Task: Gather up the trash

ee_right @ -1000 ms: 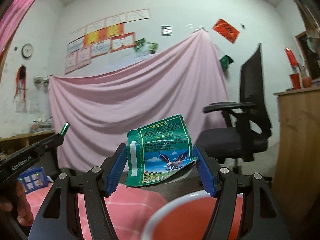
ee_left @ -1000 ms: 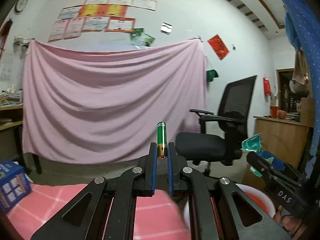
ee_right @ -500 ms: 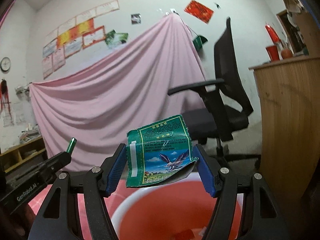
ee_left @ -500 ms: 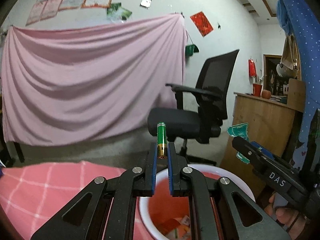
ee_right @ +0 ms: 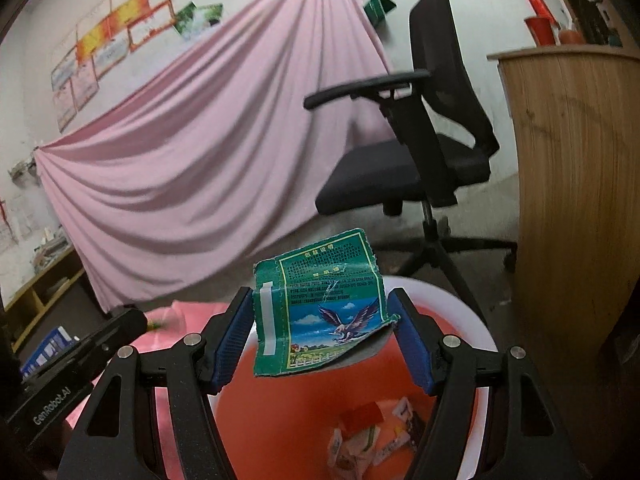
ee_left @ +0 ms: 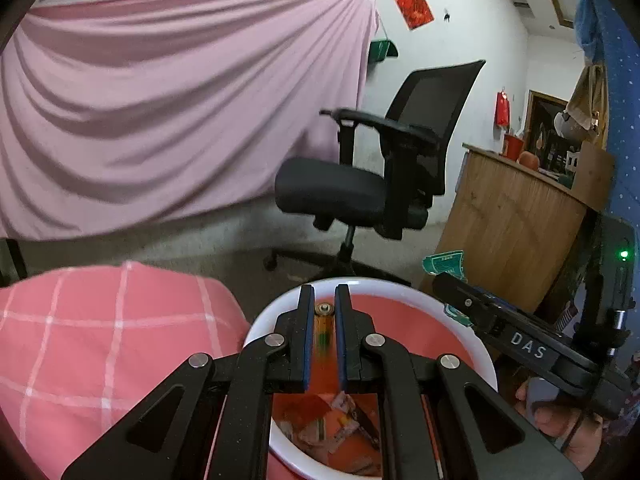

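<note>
Now battery (ee_left: 322, 330) between parted jaws.

A makeshift office: swivel chair (ee_left: 372, 168), wooden counter (ee_left: 516, 216), wall certificates (ee_right: 112, 48).

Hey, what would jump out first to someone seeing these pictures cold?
The green eagle-printed wrapper clamped in the right claw above the red plastic bin with a white rim. In the left view, a small cylindrical battery sits between the left claw's parted fingers over that bin.
</note>
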A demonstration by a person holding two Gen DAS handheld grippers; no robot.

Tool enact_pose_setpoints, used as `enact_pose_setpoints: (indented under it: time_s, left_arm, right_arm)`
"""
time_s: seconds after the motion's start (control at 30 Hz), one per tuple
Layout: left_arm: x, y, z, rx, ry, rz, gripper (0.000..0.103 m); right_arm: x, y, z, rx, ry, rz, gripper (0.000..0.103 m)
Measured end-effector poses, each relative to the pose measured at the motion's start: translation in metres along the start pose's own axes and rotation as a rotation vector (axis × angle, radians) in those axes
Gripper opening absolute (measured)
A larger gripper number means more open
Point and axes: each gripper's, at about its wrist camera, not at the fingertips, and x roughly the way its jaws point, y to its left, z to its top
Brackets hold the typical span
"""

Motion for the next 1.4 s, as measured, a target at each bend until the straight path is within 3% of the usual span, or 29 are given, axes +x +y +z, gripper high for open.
enact_pose_setpoints:
  time_s: [0.4, 0.83, 1.1, 1.13, 1.27, 1.4]
  left_arm:
    - [0.001, 0.012, 0.002, -0.060, 0.084, -0.004, 0.008]
    - [-0.006, 0.021, 0.004, -0.061, 0.087, 0.016, 0.011]
    - [-0.025, 0.033, 0.007, -0.072, 0.053, 0.058, 0.015]
    - [-0.026, 0.034, 0.007, -0.073, 0.052, 0.063, 0.016]
    - [-0.039, 0.041, 0.007, -0.090, 0.031, 0.079, 0.036]
    - [-0.056, 0.050, 0.004, -0.097, 0.014, 0.105, 0.044]
  right_arm:
    - [0.007, -0.004, -0.003, 0.024, 0.080, -0.039, 0.070]
    - [0.007, -0.003, -0.002, 0.019, 0.085, -0.044, 0.079]
    - [-0.002, 0.007, 0.001, -0.031, 0.034, -0.077, 0.086]
    - [-0.004, 0.009, 0.001, -0.040, 0.026, -0.081, 0.088]
    - [-0.014, 0.019, 0.002, -0.062, -0.024, -0.082, 0.094]
    - [-0.025, 0.032, 0.001, -0.094, -0.069, -0.080, 0.100]
